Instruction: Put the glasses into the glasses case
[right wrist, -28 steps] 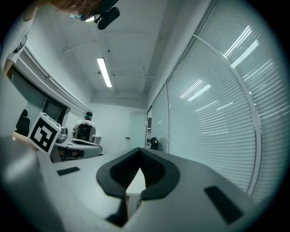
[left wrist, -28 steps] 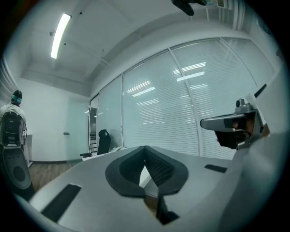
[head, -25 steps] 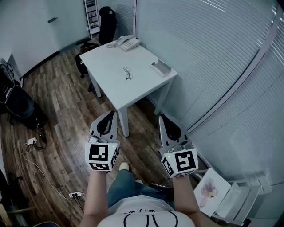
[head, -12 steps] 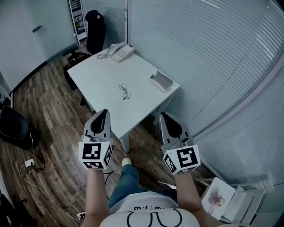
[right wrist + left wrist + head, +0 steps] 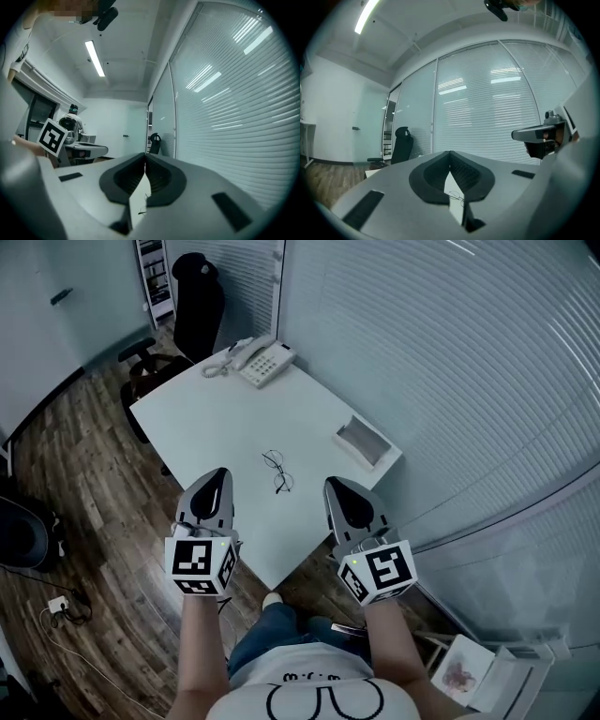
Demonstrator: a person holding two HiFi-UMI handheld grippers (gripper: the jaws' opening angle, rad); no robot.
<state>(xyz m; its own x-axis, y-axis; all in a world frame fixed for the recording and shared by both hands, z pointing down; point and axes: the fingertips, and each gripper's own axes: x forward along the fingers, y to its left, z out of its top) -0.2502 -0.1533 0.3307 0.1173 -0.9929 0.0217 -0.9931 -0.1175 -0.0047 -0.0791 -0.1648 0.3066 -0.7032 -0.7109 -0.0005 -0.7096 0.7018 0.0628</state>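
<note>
Thin-rimmed glasses point(image 5: 278, 472) lie open on the white table point(image 5: 206, 427), near its middle. A grey glasses case point(image 5: 363, 441) sits open by the table's right edge. My left gripper point(image 5: 217, 474) is held level over the near part of the table, left of the glasses, jaws shut and empty. My right gripper point(image 5: 335, 486) hangs at the near right corner, also shut and empty. The glasses point(image 5: 457, 199) show through the slot below the left gripper's point(image 5: 450, 153) closed tips. In the right gripper view the right gripper's point(image 5: 144, 155) jaws meet.
A desk phone point(image 5: 262, 362) stands at the table's far corner, with a black office chair point(image 5: 192, 306) behind it. Slatted glass walls point(image 5: 450, 381) run along the right. Wood floor lies to the left, with a cable and socket point(image 5: 56, 606).
Both grippers have travelled forward from over the floor to the table's near edge. The table, glasses and case now sit much closer. Jaws have stayed shut.
</note>
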